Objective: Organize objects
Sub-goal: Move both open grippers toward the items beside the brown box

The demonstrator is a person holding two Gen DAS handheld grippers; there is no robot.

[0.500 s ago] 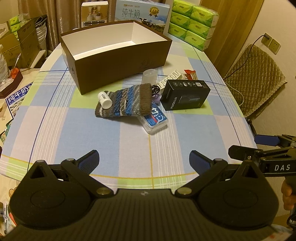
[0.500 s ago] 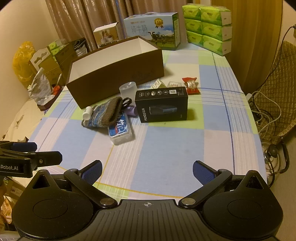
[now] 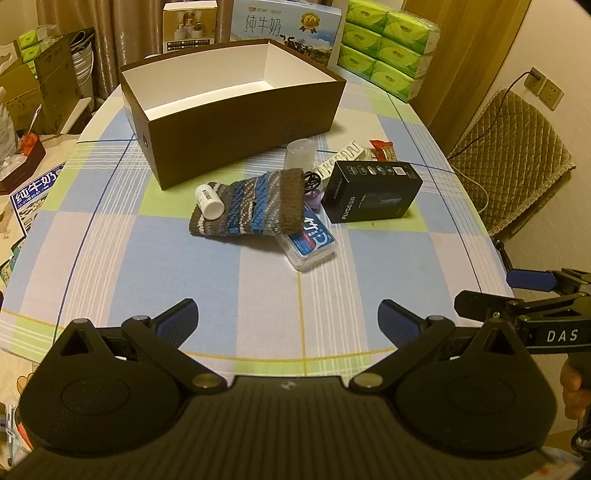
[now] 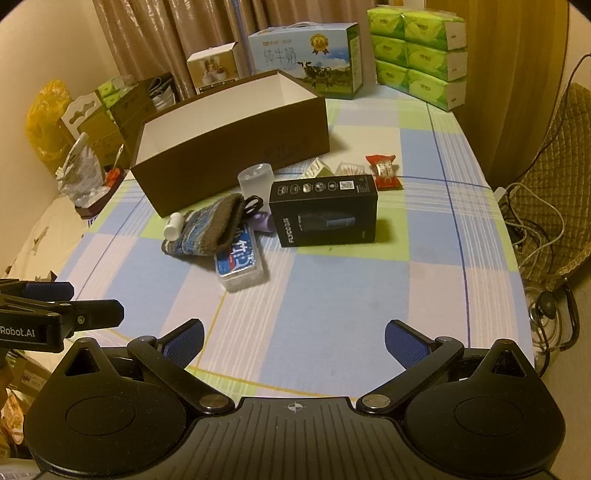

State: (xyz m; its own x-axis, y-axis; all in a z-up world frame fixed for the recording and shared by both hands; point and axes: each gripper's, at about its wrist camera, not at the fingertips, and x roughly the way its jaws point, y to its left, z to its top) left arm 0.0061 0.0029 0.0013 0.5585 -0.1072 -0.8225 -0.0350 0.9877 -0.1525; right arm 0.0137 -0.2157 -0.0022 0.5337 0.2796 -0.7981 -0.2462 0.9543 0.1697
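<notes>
An empty brown box [image 3: 240, 133] [image 4: 229, 155] with a white inside stands at the far middle of the checked table. In front of it lie a striped knitted pouch [image 3: 251, 206] [image 4: 210, 229], a small white bottle [image 3: 208, 199] [image 4: 173, 225], a clear case with a blue label [image 3: 308, 243] [image 4: 240, 264], a frosted cup [image 3: 299, 153] [image 4: 256, 179], a black product box [image 3: 373, 192] [image 4: 325, 210] and a red candy [image 3: 384, 149] [image 4: 384, 171]. My left gripper [image 3: 288, 321] and right gripper [image 4: 293, 339] hover open over the near table edge, nothing between their fingers.
Green tissue packs [image 3: 388, 48] [image 4: 417, 48] and a milk carton box [image 3: 288, 29] [image 4: 306, 55] stand at the table's far end. A quilted chair [image 3: 517, 162] with cables is to the right. Cardboard boxes and bags [image 4: 92, 110] crowd the left.
</notes>
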